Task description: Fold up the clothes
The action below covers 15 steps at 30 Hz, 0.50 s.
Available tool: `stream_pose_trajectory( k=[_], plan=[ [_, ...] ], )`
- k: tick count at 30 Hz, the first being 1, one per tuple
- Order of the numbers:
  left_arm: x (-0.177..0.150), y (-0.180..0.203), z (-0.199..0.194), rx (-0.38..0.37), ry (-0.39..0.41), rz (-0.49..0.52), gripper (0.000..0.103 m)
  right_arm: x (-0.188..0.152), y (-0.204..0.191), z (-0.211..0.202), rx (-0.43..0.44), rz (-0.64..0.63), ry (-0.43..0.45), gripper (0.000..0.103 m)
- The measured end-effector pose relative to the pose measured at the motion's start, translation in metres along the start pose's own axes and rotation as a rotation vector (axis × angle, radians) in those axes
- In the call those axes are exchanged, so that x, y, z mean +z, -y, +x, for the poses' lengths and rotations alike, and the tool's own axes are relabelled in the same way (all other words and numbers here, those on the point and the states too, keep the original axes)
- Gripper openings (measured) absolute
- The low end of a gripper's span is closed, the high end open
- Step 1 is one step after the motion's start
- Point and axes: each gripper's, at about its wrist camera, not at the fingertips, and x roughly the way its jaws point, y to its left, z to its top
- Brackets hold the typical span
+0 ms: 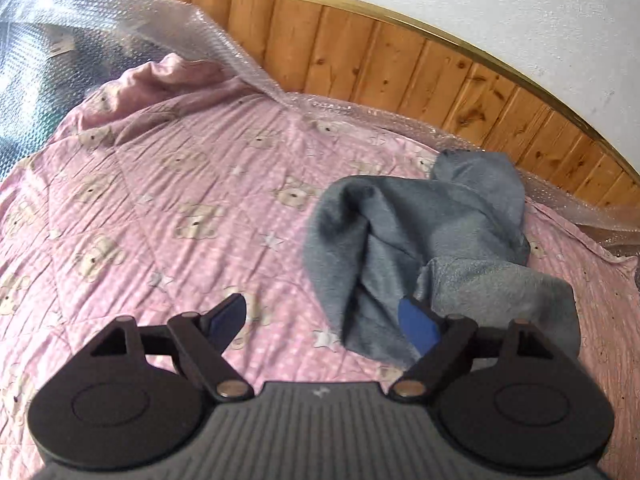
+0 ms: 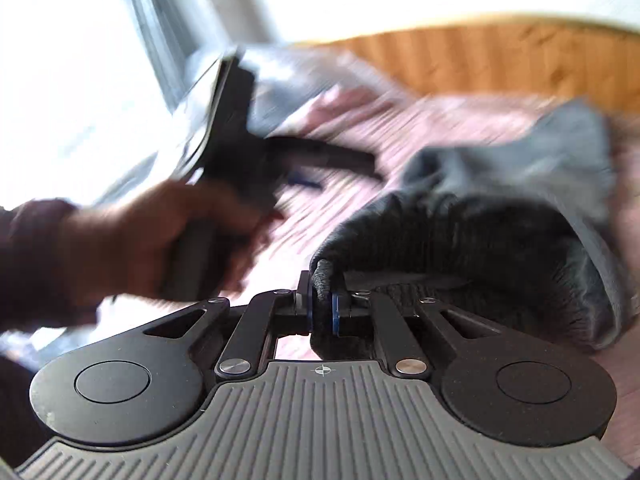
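So the garment (image 1: 420, 248) is bunched up on the quilt (image 1: 180, 200), around 3 o'clock in the left wrist view. Bubble wrap (image 1: 80, 40) sits at 10 o'clock over the quilt's far corner, headboard (image 1: 400, 68) behind from 12 to 2.
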Motion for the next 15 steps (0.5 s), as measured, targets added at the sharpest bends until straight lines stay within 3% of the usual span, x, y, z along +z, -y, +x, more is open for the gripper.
stream_pose_trajectory(
  k=[3,4,8,10,11,13,15],
  plan=[
    [-0.01,-0.009,-0.013,-0.027,-0.007,0.02,0.085,-0.012,0.027,-0.007,-0.106,0.079,-0.008,0.043],
    [-0.016,-0.008,-0.017,-0.049,-0.015,0.039,0.086,-0.016,0.036,-0.009,-0.142,0.106,-0.011,0.05],
    [-0.041,0.034,-0.031,-0.273,-0.09,0.099,0.09,-0.031,0.072,-0.019,-0.284,0.212,-0.022,0.06],
    [-0.051,0.065,-0.027,-0.401,-0.18,0.11,0.102,-0.039,0.09,-0.024,-0.354,0.264,-0.028,0.068],
    [-0.06,0.082,-0.02,-0.427,-0.229,0.115,0.102,-0.043,0.099,-0.026,-0.39,0.291,-0.03,0.07],
    [-0.076,0.105,0.003,-0.394,-0.274,0.127,0.102,-0.044,0.12,-0.027,-0.444,0.349,-0.026,0.071],
    [-0.091,0.127,0.026,-0.361,-0.316,0.139,0.098,-0.034,0.14,-0.021,-0.444,0.409,0.002,0.072]
  ],
)
